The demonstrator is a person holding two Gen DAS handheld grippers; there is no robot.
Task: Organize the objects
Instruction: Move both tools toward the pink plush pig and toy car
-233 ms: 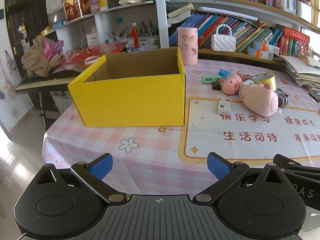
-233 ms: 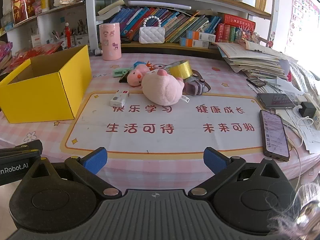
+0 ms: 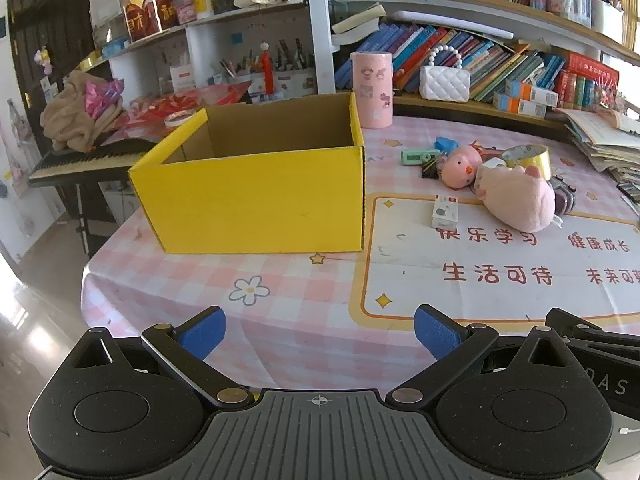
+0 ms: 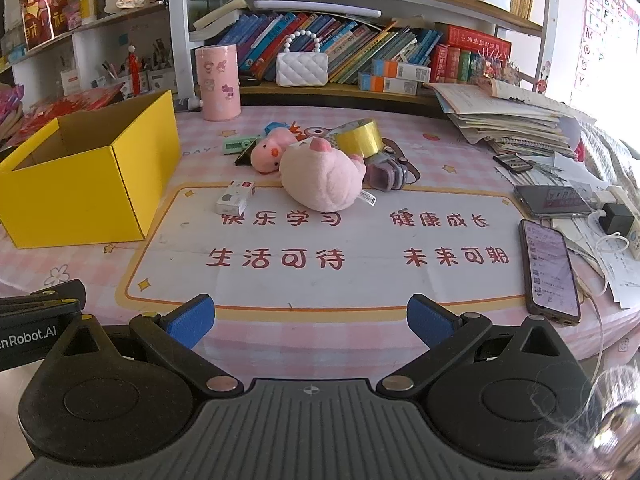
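Pink checked tablecloth (image 3: 304,300) carries a yellow box (image 3: 256,200) at eleven o'clock and a plush pig (image 4: 320,178) at twelve; left gripper (image 3: 320,330) and right gripper (image 4: 310,320) hover with jaws spread, gripping nothing.

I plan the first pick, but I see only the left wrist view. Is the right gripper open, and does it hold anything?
Observer: The right gripper is open and holds nothing.
Operator: Thank you. What lies at the far right, outside my picture?
Observer: A phone with a lit screen lies flat there, close to the front edge.
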